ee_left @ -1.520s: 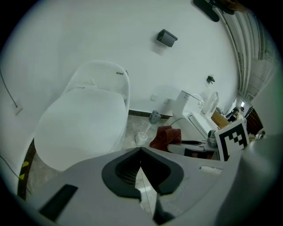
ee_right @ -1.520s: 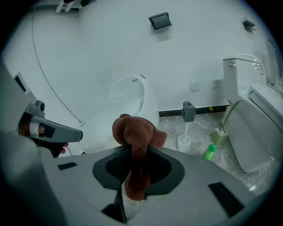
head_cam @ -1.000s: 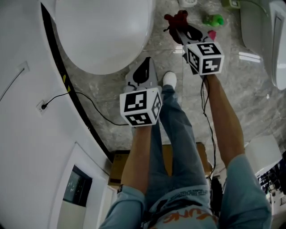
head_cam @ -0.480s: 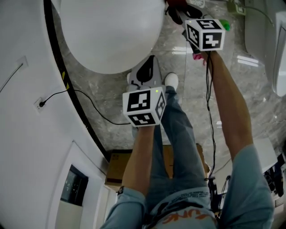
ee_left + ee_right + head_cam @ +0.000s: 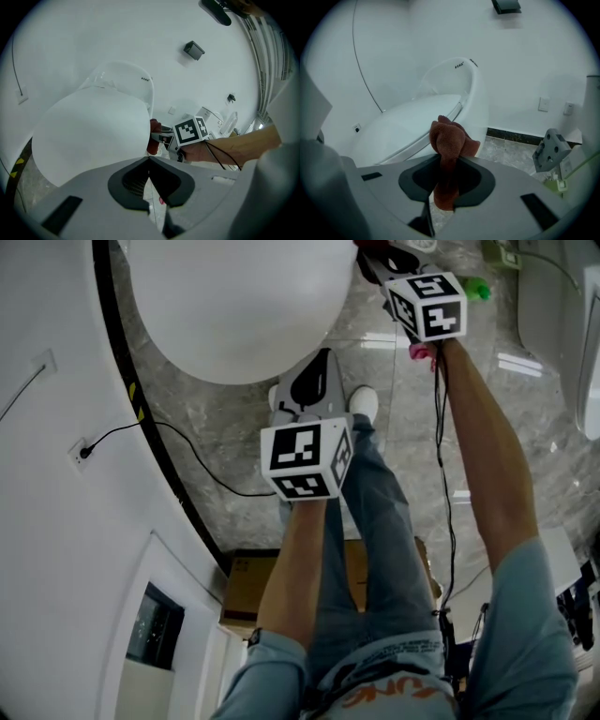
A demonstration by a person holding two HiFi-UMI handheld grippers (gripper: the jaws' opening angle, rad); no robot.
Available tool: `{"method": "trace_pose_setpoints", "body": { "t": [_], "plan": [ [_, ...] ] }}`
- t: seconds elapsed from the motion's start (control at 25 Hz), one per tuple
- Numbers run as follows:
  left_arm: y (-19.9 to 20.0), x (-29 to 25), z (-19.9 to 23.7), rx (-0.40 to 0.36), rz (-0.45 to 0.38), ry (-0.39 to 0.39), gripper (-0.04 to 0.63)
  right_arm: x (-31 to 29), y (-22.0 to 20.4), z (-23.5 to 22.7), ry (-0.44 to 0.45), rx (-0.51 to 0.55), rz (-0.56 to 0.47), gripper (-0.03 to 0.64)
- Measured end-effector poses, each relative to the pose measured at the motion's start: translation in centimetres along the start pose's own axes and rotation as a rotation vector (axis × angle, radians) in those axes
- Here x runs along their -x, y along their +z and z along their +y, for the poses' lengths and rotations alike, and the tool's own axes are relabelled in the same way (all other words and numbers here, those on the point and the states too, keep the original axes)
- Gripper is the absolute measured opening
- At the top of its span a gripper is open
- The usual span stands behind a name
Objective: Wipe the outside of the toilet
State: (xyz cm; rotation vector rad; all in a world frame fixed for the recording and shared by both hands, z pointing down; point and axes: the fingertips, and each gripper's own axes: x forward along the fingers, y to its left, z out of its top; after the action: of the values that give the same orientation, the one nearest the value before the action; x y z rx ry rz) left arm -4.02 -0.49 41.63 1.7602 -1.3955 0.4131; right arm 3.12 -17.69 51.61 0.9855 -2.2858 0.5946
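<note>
The white toilet [image 5: 234, 306] fills the top of the head view, its lid down. My right gripper [image 5: 380, 257] is shut on a dark red cloth [image 5: 449, 140] and sits at the toilet's right flank. The cloth bunches above the jaws, close to the bowl's side [image 5: 478, 108]. In the left gripper view the same cloth [image 5: 153, 136] lies right at the toilet's [image 5: 89, 136] edge. My left gripper [image 5: 317, 362] hovers below the bowl's front. Its jaws are shut with nothing between them [image 5: 149, 161].
Grey marble floor [image 5: 234, 427] surrounds the toilet. A black cable runs from a wall socket [image 5: 87, 454] across the floor. Another white fixture [image 5: 562, 324] stands at the right, with a green object [image 5: 478, 289] beside it. A cardboard box [image 5: 248, 587] sits near my legs.
Both grippers have moved forward toward the toilet. The right one carried the cloth up to the bowl's right side. Neither gripper changed its grip.
</note>
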Motion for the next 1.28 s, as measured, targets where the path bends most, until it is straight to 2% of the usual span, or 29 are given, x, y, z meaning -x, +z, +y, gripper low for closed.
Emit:
{"method": "trace_pose_setpoints", "body": {
  "t": [0.32, 0.76, 1.08, 1.28],
  "plan": [
    [-1.4, 1.4, 0.4, 0.005, 0.009, -0.009, -0.005, 1.0, -1.5, 2.8, 0.036, 0.044, 0.021, 0.073],
    [-4.0, 3.9, 1.4, 0.026, 0.007, -0.009, -0.005, 3.4, -3.9, 7.5, 0.036, 0.041, 0.022, 0.072],
    [-5.5, 5.4, 2.7, 0.065, 0.000, 0.007, -0.005, 5.3, -5.4, 11.5, 0.015, 0.161, 0.057, 0.072],
    [-6.1, 6.2, 3.8, 0.079, 0.004, 0.010, -0.005, 6.0, -6.6, 13.7, -0.010, 0.124, 0.059, 0.072]
  ]
}}
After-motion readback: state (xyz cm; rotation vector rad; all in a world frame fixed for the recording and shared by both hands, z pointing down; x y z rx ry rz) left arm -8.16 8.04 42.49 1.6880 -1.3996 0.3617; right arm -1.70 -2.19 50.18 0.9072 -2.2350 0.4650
